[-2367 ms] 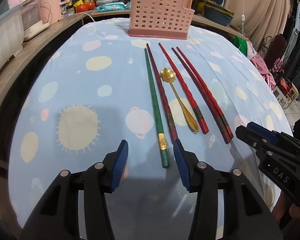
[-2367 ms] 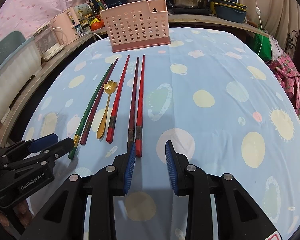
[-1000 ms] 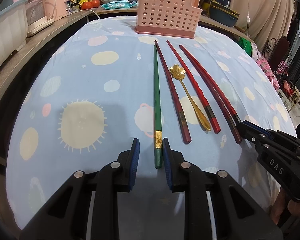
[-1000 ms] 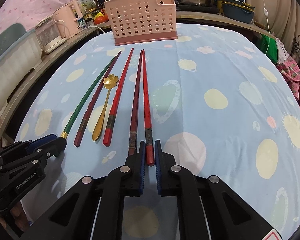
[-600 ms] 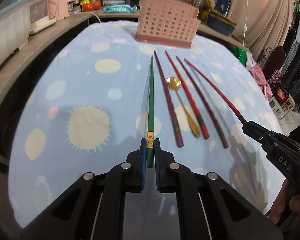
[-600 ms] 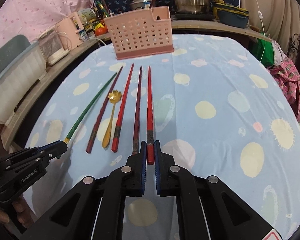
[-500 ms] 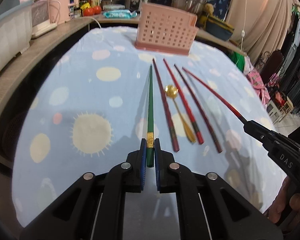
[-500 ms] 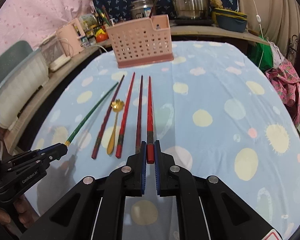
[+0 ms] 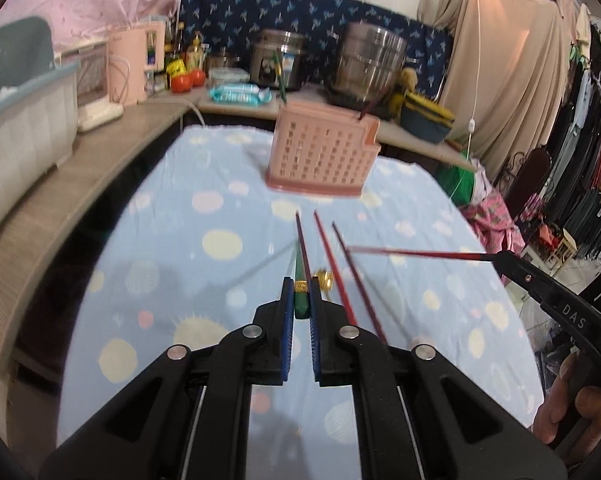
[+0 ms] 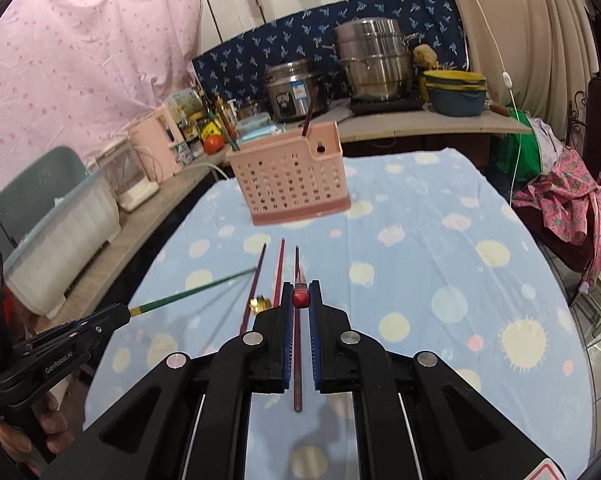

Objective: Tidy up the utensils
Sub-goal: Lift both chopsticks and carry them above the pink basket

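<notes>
Tools clenched, each on one chopstick held clear above the counter [image 9: 172, 248]. Left tool [image 9: 299, 312] grips the butt of the green chopstick [image 10: 192, 291]; right tool [image 10: 300, 300] grips the butt of a red chopstick [image 9: 412, 253]. Three dark red chopsticks [image 9: 340, 280] and a gold spoon [image 10: 259, 303] lie mid-counter. Pink utensil basket [image 10: 290, 178] stands near the far edge, two sticks upright inside.

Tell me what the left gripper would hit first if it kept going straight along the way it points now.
Likely the pink utensil basket, which stands ahead of the left gripper. The green chopstick it clamps would arrive first. Depth is unclear; pointing downward, it might meet the tablecloth short of the basket.
</notes>
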`<state>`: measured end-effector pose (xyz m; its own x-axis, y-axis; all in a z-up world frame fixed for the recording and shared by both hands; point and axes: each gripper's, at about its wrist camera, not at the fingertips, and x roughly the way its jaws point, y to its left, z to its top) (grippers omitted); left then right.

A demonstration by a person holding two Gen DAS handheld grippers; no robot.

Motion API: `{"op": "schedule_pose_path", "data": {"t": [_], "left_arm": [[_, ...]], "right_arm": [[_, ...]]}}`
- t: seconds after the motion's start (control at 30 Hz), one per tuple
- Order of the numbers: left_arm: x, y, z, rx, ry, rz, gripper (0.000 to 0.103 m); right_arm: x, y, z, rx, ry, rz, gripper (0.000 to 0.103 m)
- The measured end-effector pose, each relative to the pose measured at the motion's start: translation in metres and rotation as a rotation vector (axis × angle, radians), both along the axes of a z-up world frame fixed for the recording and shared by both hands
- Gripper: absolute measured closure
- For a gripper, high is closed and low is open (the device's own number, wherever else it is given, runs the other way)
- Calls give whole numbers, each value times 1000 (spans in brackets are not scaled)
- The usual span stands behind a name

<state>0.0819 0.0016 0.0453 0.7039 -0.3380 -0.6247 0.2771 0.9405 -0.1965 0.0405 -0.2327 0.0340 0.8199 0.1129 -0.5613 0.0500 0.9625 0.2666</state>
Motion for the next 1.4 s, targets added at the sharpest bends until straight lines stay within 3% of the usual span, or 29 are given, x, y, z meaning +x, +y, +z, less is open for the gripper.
{"op": "schedule_pose_path", "data": {"t": [0.7, 1.07, 1.4], "left_arm": [[76, -9, 118, -48, -251, 22, 96], [148, -32, 185, -53, -436, 65, 96], [216, -51, 199, -63, -461, 75, 96]], "right_arm": [[51, -39, 90, 53, -185, -61, 96], [135, -51, 149, 103, -329, -86, 96], [217, -55, 172, 125, -380, -99, 96]]}}
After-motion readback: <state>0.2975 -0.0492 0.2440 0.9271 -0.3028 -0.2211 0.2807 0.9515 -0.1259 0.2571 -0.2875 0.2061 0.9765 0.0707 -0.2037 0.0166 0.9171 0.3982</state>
